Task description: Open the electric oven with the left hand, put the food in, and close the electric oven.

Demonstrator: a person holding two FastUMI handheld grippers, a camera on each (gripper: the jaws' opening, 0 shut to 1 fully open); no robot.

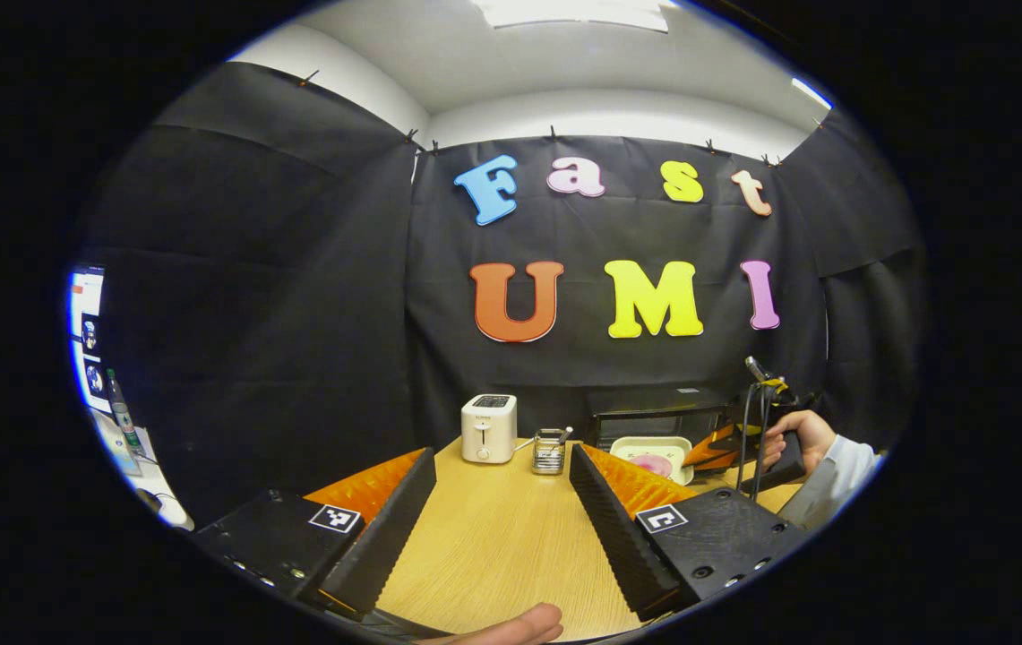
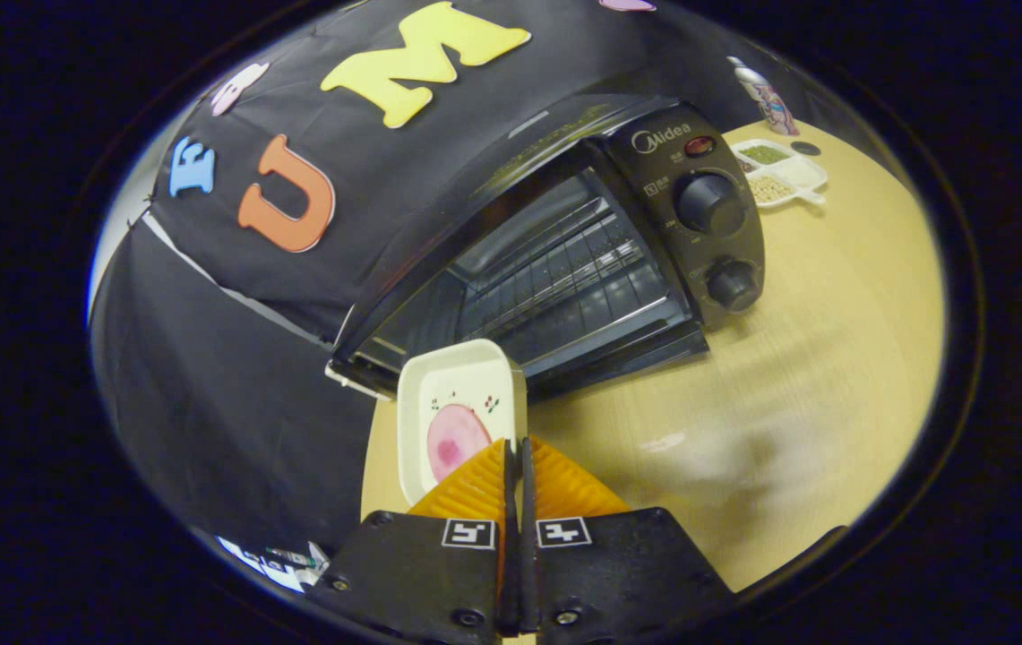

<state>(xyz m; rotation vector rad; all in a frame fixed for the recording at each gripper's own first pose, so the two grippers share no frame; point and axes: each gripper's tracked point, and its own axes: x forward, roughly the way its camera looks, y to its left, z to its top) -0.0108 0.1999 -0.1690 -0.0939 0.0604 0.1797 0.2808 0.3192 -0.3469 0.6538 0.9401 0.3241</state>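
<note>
On the wooden table (image 2: 833, 296) the oven (image 2: 564, 242) stands open; right gripper (image 2: 515, 452) pinches the dish (image 2: 452, 394) rim to carry it in, left gripper (image 1: 502, 488) spread, idle.

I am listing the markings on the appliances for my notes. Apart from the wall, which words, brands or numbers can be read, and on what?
"Midea": on the front panel of the electric oven.
Small prints beside the oven's knobs: too small to read.
Print on the toaster: blurred.
Label on the bottle: blurred.
On the white dish: no words.
</note>
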